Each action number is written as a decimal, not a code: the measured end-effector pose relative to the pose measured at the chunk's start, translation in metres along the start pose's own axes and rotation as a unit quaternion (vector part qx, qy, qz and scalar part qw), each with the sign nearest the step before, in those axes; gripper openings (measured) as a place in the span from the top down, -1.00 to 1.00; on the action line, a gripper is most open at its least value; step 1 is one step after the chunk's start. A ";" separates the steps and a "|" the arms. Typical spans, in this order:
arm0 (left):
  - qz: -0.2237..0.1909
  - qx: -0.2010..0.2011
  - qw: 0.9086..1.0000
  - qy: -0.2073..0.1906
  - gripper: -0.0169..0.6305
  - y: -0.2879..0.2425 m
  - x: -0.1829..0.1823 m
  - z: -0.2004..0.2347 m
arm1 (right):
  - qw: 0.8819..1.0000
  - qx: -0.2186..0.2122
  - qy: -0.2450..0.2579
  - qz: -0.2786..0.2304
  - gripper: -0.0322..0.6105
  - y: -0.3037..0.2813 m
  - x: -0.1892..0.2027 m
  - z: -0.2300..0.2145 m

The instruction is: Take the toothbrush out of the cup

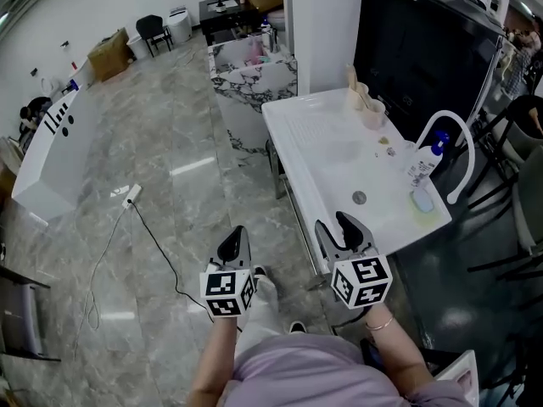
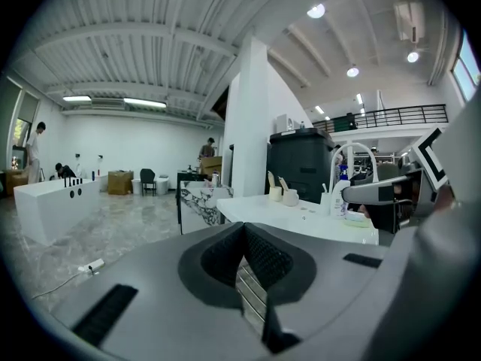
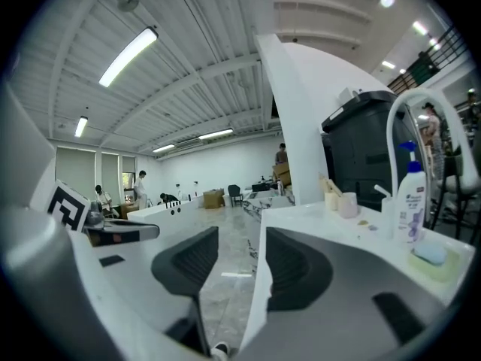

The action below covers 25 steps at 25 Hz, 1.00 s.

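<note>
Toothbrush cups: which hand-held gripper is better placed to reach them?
Right. The right hand-held gripper is open beside the sink, nearer the cups; the left hand-held gripper is shut, out over the floor.

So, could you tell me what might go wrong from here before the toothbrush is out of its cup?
The two cups stand close together at the far end of the sink, so reaching for one may tip the other. The bottle and curved tap stand beside that path; the open right gripper could clip them. The left gripper is shut and off the sink, so nothing may steady the cup.
</note>
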<state>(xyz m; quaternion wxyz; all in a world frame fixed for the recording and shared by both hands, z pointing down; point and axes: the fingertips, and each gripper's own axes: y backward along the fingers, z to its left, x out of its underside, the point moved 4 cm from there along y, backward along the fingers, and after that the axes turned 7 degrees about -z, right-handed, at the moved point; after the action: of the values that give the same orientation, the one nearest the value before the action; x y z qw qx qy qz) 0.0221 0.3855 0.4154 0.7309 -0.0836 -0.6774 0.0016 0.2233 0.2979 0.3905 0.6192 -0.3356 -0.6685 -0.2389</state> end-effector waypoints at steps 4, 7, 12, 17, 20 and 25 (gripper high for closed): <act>0.003 0.019 1.000 0.003 0.95 -0.046 0.001 0.023 | 1.000 -0.001 -0.002 0.004 0.29 -0.041 -0.005 -0.003; 0.002 0.038 0.999 0.002 0.95 -0.091 -0.004 0.045 | 1.000 0.016 -0.008 -0.005 0.29 -0.081 -0.015 -0.008; 0.009 0.080 0.997 0.003 0.95 -0.165 -0.016 0.080 | 0.998 0.054 -0.023 -0.009 0.30 -0.151 -0.034 -0.018; 0.011 0.129 0.992 0.004 0.95 -0.232 -0.031 0.109 | 0.993 0.116 -0.023 -0.016 0.32 -0.204 -0.053 -0.035; 0.012 0.147 0.989 0.011 0.95 -0.264 -0.036 0.122 | 0.988 0.154 -0.019 -0.017 0.33 -0.225 -0.060 -0.049; 0.012 0.178 0.984 0.014 0.95 -0.310 -0.041 0.127 | 0.975 0.219 -0.012 -0.022 0.33 -0.241 -0.069 -0.080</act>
<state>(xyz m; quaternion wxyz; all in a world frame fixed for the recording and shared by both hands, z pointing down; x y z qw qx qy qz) -0.1418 0.0908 0.4216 0.7433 0.0398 -0.6551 0.1295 0.0982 0.0692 0.3549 0.6646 -0.1798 -0.7189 -0.0961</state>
